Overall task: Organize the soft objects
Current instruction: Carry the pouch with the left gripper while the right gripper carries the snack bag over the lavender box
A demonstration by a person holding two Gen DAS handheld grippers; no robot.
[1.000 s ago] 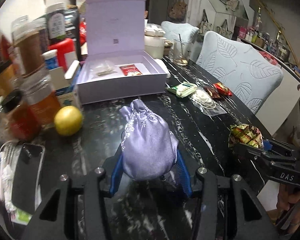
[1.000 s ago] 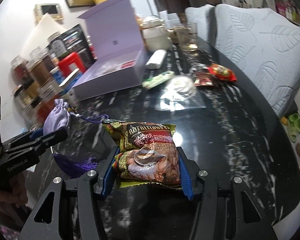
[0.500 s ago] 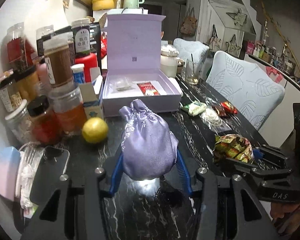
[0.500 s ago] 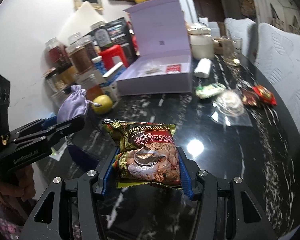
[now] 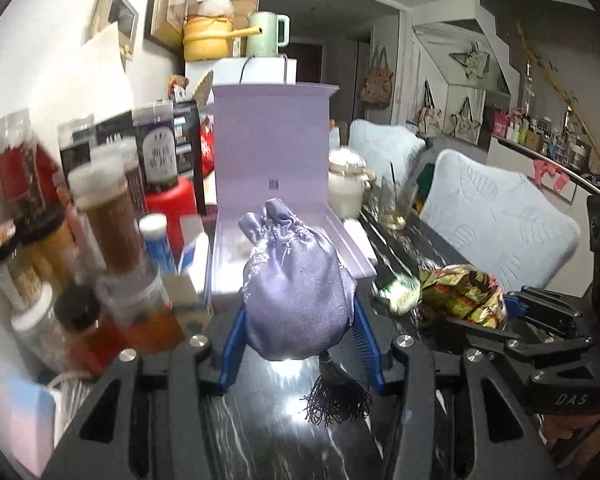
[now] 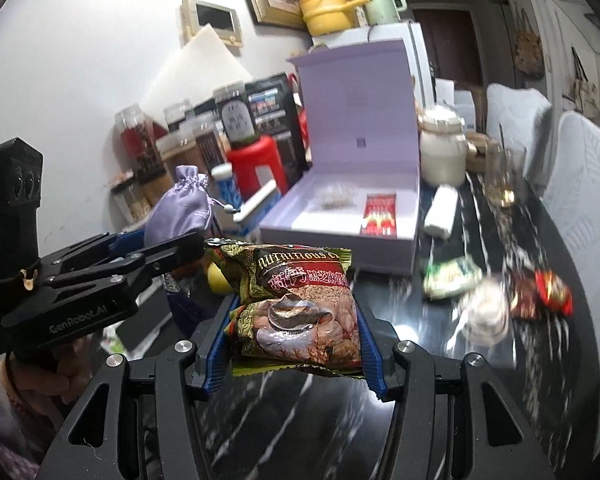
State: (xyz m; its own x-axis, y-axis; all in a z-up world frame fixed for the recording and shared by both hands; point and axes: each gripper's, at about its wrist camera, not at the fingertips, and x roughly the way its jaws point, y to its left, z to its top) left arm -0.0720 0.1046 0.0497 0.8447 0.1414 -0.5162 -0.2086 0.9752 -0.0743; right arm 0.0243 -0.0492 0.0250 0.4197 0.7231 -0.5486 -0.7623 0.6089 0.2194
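My left gripper (image 5: 300,320) is shut on a lilac satin drawstring pouch (image 5: 296,292), lifted off the black marble table (image 5: 380,432), its purple tassel (image 5: 336,400) dangling below. My right gripper (image 6: 296,320) is shut on a green-and-brown snack packet (image 6: 296,304), also held in the air. Each gripper shows in the other's view: the packet (image 5: 464,296) at the right, the pouch (image 6: 182,208) at the left. An open lilac gift box (image 6: 348,216) with its lid upright stands beyond both, holding a red sachet (image 6: 380,218) and a small clear bag (image 6: 334,198).
Jars and bottles (image 5: 104,216) crowd the table's left side beside a red stool (image 6: 256,164). A green sachet (image 6: 450,278), a clear bag (image 6: 486,312) and red wrappers (image 6: 540,292) lie right of the box. A white pot (image 6: 442,148), a glass (image 6: 504,176) and padded chairs (image 5: 496,224) stand behind.
Both grippers have risen and tilted up with their loads, so the box and the wall shelf now sit higher in view. The pouch's tassel has come off the table and hangs free.
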